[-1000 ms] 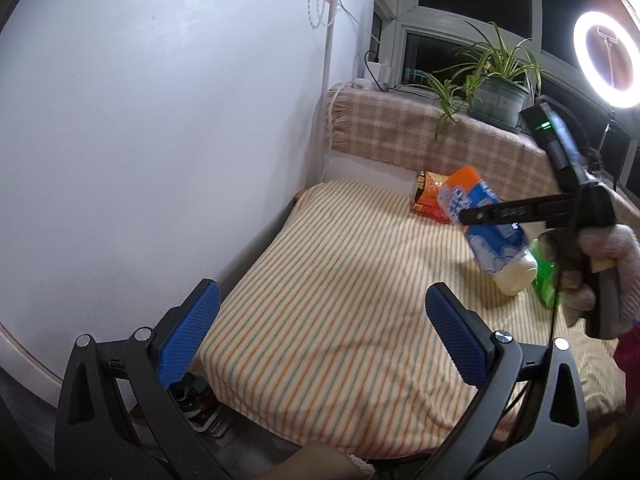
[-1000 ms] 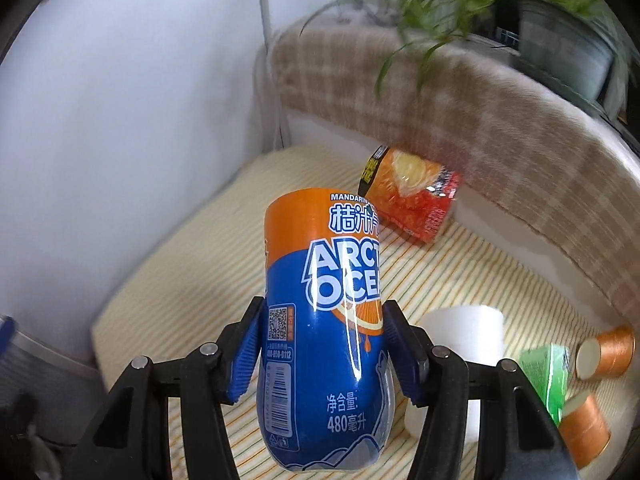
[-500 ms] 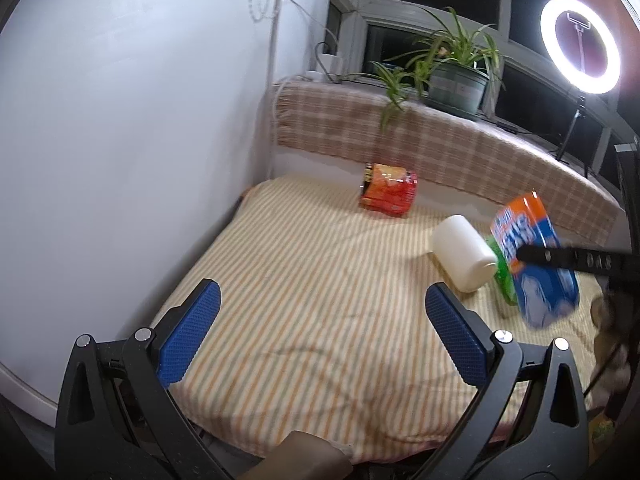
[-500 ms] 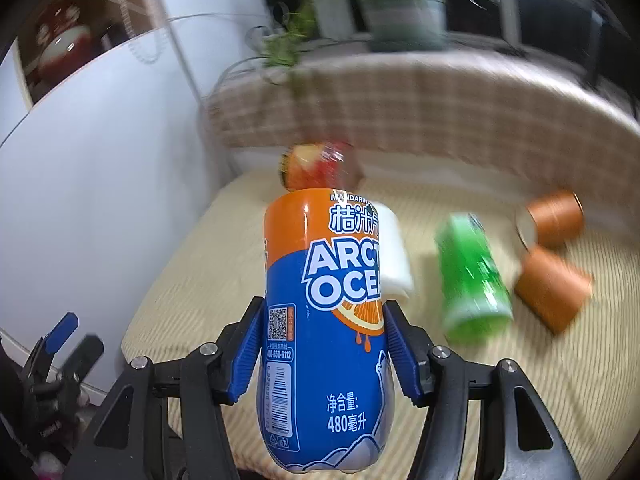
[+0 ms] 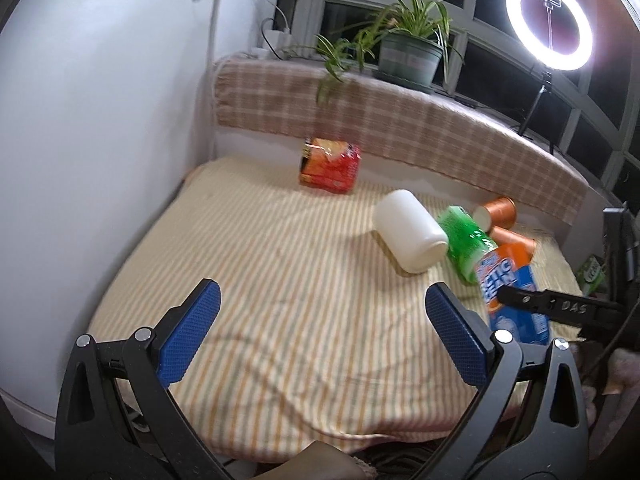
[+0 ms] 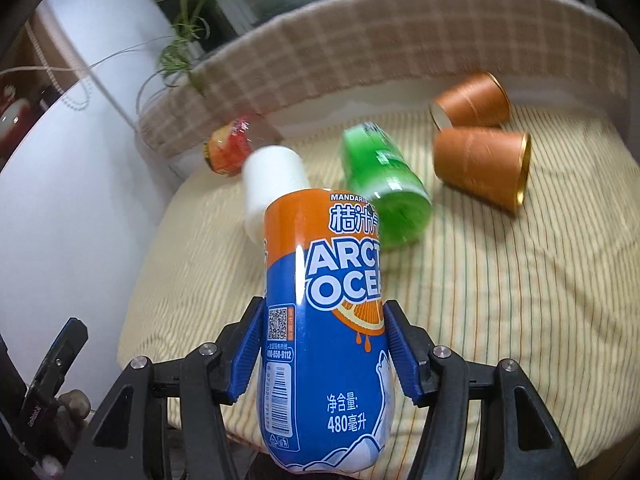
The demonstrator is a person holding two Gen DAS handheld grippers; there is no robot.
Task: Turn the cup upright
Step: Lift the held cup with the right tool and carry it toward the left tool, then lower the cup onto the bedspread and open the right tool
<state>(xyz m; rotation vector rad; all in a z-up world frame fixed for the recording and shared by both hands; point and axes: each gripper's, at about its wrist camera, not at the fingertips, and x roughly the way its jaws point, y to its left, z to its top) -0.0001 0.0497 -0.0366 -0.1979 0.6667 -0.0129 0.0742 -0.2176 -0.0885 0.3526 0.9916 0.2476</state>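
Closest to me, the right gripper [image 6: 322, 354] is clamped around the waist of the blue-and-orange cup [image 6: 324, 320], whose long axis runs forward along the fingers, orange end away. The left gripper [image 5: 316, 326] hangs spread wide and empty over the striped cloth [image 5: 260, 280], so the flip looks to be the right hand's job. Beyond lie a white cup [image 6: 272, 180], a green one [image 6: 384, 184] and two brown paper cups [image 6: 480, 164], all on their sides.

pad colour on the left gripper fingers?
Blue, with a fine textured surface, on black arms: pads of the left gripper. Clearest in the left wrist view.
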